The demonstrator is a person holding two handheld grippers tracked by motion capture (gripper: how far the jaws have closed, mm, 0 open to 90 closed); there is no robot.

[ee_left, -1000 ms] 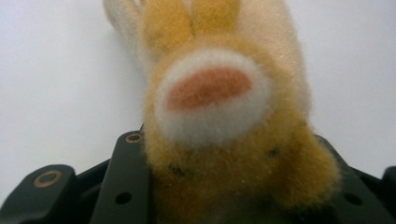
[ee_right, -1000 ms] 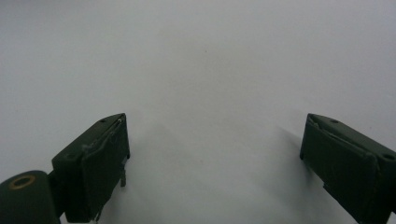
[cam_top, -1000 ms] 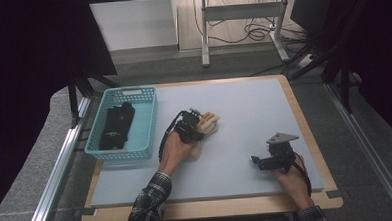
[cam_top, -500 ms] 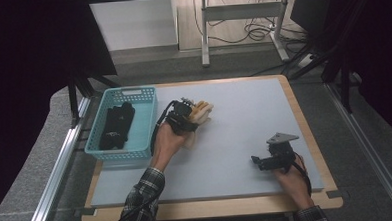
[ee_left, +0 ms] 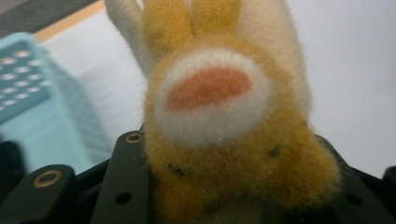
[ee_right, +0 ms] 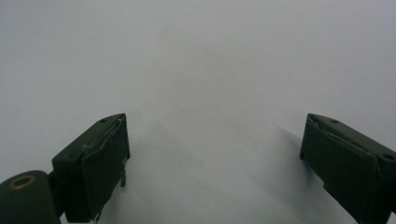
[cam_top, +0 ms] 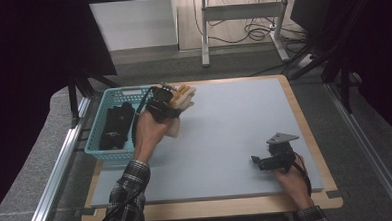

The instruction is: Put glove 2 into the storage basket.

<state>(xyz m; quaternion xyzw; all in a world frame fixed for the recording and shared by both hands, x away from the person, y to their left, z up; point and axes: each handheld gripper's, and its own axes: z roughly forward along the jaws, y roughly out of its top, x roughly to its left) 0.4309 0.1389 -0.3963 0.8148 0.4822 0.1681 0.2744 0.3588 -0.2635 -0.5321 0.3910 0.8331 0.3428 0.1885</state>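
High view: the left tongs (cam_top: 176,99) hold a fuzzy yellow plush toy (cam_top: 185,95) beside the teal lattice basket (cam_top: 114,92); judging by this, a lift-over and drop come next. Left gripper view: furry toy (ee_left: 224,121) wedged between black jaws. Right gripper view: right tongs (ee_right: 215,158) gape wide over the smooth grey table (ee_right: 210,56).

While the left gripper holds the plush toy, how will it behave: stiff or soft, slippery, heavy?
The plush toy looks soft: its fuzzy body bulges between the jaws of the left gripper, so it probably squashes. The pile likely grips well, so slipping seems unlikely. It is probably light, and dropped into the basket it should not break.
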